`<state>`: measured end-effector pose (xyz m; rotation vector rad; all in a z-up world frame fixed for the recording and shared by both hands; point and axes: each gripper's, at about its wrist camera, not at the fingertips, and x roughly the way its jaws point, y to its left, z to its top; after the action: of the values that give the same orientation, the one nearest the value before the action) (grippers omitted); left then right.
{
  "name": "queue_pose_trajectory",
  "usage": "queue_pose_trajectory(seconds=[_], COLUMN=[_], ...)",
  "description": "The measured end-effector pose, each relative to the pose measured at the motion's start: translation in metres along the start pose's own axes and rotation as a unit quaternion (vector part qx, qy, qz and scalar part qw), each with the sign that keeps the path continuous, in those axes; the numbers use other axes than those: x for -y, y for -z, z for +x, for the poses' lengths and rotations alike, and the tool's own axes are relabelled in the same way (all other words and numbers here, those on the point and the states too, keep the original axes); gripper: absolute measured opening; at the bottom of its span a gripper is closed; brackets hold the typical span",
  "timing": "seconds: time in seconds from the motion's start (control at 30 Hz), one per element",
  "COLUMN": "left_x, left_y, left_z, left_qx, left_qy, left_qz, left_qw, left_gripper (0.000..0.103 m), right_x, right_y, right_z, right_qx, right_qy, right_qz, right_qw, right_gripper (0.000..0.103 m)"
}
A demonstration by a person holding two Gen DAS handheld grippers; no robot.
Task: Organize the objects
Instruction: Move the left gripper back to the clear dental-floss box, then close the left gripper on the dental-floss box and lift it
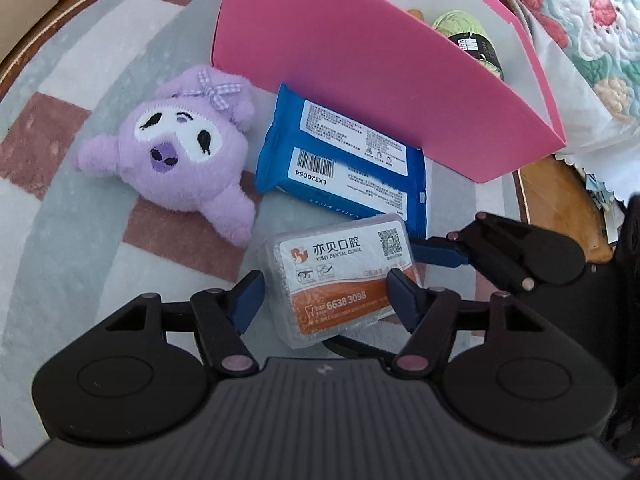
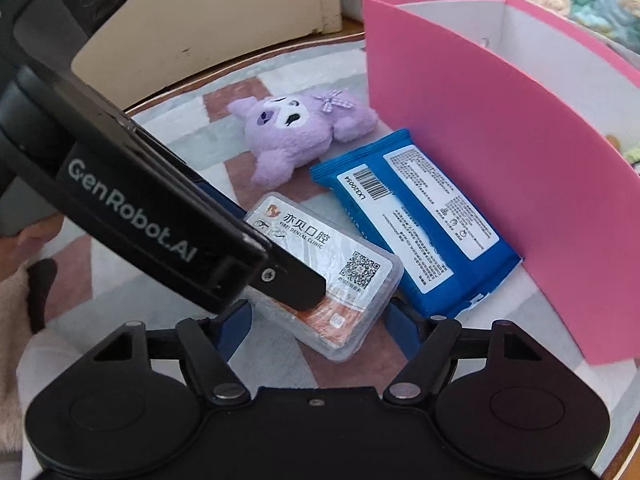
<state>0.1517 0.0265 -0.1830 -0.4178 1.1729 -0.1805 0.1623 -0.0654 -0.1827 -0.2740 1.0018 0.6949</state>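
A clear plastic dental floss box with an orange and white label lies on the checked cloth. My left gripper has a blue finger on each side of the box and looks closed on it. My right gripper is open around the same box from the other side; its fingers show in the left wrist view. A blue wet-wipes pack lies just beyond, against the pink box. A purple plush toy lies to the left.
The pink box holds a ball of green yarn. A floral quilt lies at the right. The round table's wooden edge shows beyond the cloth. A cream cabinet stands behind in the right wrist view.
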Motion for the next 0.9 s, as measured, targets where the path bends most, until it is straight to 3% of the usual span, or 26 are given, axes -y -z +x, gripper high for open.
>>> queue_pose_trajectory(seconds=[0.27, 0.4, 0.57, 0.9], left_x=[-0.01, 0.0, 0.001, 0.026], left_y=[-0.003, 0.002, 0.0, 0.014], left_z=[0.003, 0.002, -0.008, -0.042], left_qx=[0.014, 0.024, 0.019, 0.004], left_qy=[0.02, 0.005, 0.006, -0.004], left_qz=[-0.019, 0.016, 0.017, 0.042], left_qw=[0.9995, 0.9996, 0.9997, 0.9991], left_gripper=[0.07, 0.07, 0.056, 0.056], right_x=[-0.004, -0.002, 0.005, -0.017], right_y=[0.012, 0.011, 0.009, 0.0], right_z=[0.003, 0.002, -0.009, -0.04], right_qx=[0.058, 0.066, 0.047, 0.006], right_qy=[0.019, 0.029, 0.03, 0.028], right_qz=[0.037, 0.042, 0.062, 0.058], right_qw=[0.997, 0.997, 0.997, 0.998], right_gripper=[0.091, 0.086, 0.076, 0.075])
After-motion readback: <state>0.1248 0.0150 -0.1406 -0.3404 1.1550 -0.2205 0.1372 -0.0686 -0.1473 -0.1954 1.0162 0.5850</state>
